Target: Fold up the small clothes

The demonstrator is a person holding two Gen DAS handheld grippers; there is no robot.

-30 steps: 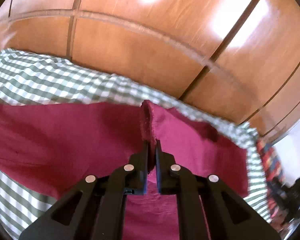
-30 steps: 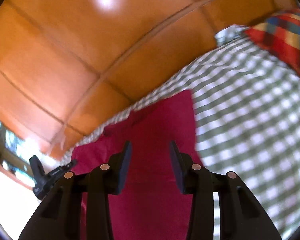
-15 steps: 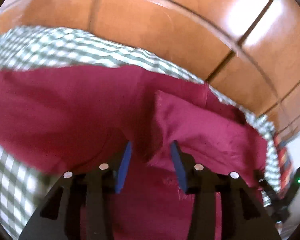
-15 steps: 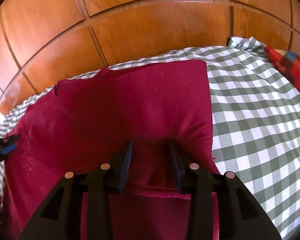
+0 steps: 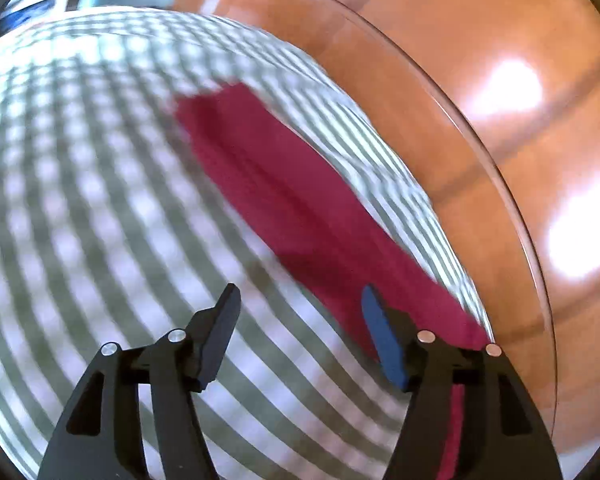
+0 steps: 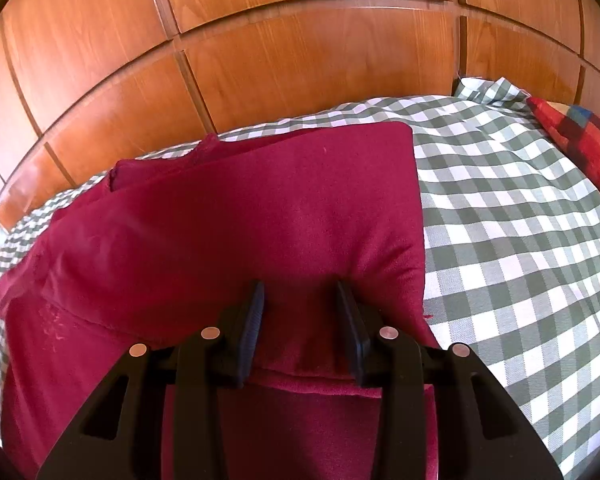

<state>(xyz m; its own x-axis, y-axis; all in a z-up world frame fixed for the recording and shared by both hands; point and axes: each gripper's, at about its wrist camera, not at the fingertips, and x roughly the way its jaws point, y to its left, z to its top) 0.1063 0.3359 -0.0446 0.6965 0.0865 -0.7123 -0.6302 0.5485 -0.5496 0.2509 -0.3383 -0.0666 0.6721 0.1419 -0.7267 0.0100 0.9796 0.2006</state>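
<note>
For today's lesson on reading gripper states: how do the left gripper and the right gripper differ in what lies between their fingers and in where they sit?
The left gripper is open over the checked sheet, with the red garment off to its side; the right gripper is open with its fingers straddling a folded edge of the red garment. The left view is motion-blurred; the right view is sharp. Neither is clamped on fabric.

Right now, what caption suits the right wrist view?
Open right hand-held gripper over folded maroon garment on checked bedsheet.

One folded crimson cloth garment (image 6: 236, 216), one green-and-white checked bedsheet (image 6: 520, 240), one red plaid pillow (image 6: 580, 136), two black grippers.
</note>
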